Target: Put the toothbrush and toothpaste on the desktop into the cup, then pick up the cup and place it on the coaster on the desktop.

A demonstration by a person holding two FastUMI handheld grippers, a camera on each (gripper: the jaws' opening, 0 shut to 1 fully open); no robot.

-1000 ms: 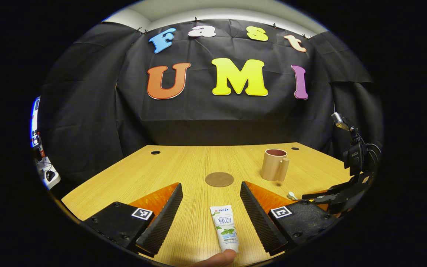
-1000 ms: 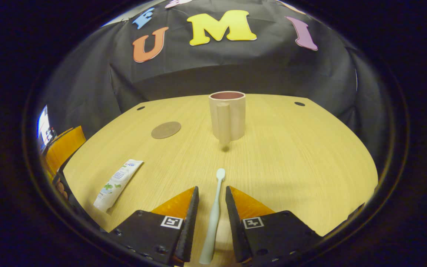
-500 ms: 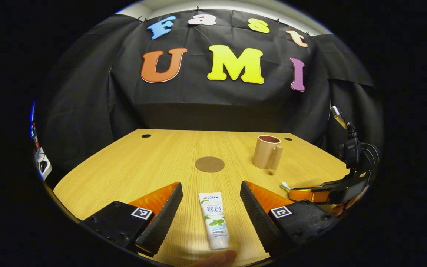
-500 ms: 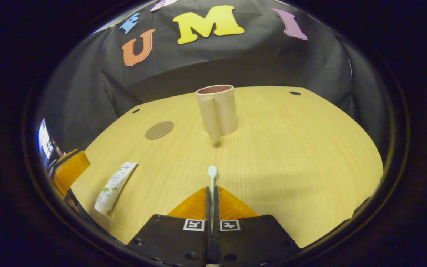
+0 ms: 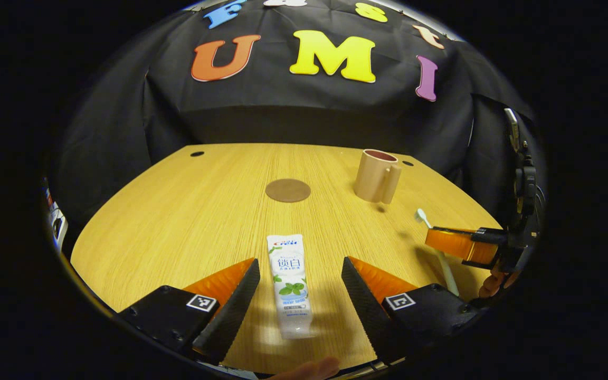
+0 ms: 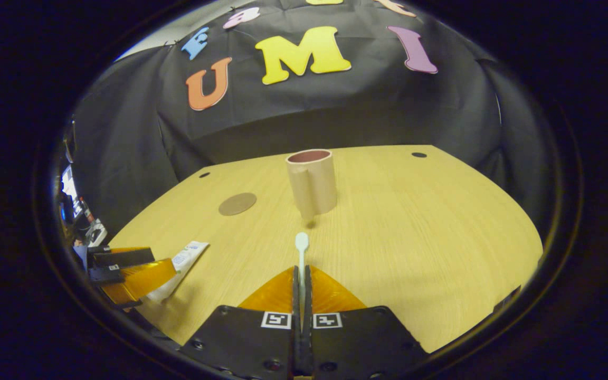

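Clamped tight on the pale slim plastic toothbrush [image 6: 301, 248], the right gripper [image 6: 301, 274] could let it pivot or miss the tall beige handled cup [image 6: 312, 181] ahead, while the left gripper [image 5: 300, 282] gapes around the white toothpaste tube [image 5: 289, 282] flat on the light wooden desktop [image 6: 415, 221], black-draped behind.

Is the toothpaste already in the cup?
No, the toothpaste lies flat on the desktop between the open fingers of the left gripper, well short of the cup.
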